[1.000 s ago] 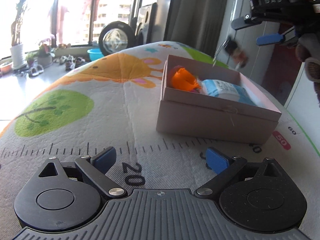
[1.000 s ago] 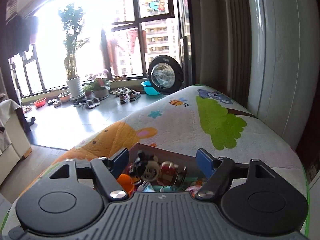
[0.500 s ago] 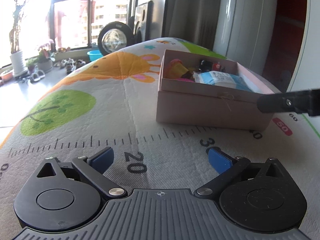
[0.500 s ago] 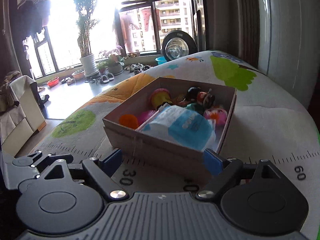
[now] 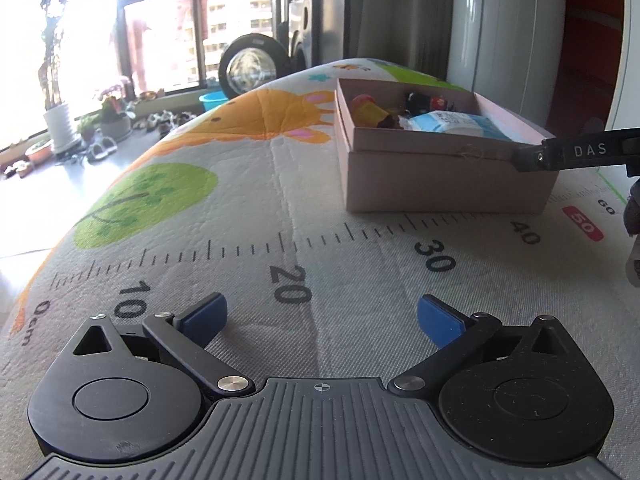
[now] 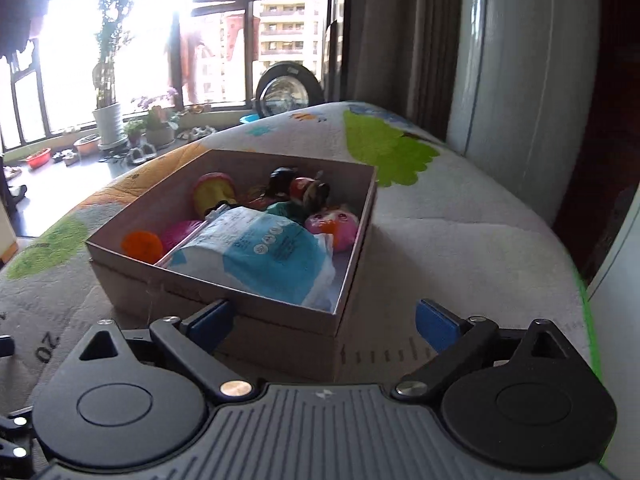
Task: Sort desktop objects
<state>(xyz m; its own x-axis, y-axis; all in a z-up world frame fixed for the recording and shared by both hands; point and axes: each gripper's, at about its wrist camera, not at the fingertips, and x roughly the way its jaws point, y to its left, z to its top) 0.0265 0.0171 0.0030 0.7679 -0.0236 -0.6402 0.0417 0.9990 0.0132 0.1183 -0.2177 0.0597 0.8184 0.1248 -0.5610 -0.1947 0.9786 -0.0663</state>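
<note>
The pink cardboard box [image 5: 440,176] full of toys is seen on the picture mat [image 5: 240,200], past the empty, wide-apart left gripper [image 5: 320,316]. The right gripper [image 6: 324,320] is opening wider, near the box corner, nothing gripped.

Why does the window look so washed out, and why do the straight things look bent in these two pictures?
Left wrist view: sunlight burns the window white, and the fisheye lens bows the ruler marks on the mat into an arc. Right wrist view: the same glare hides the panes, the wall beside the curtain curves, and the box stays fairly sharp while the far room is soft.
</note>
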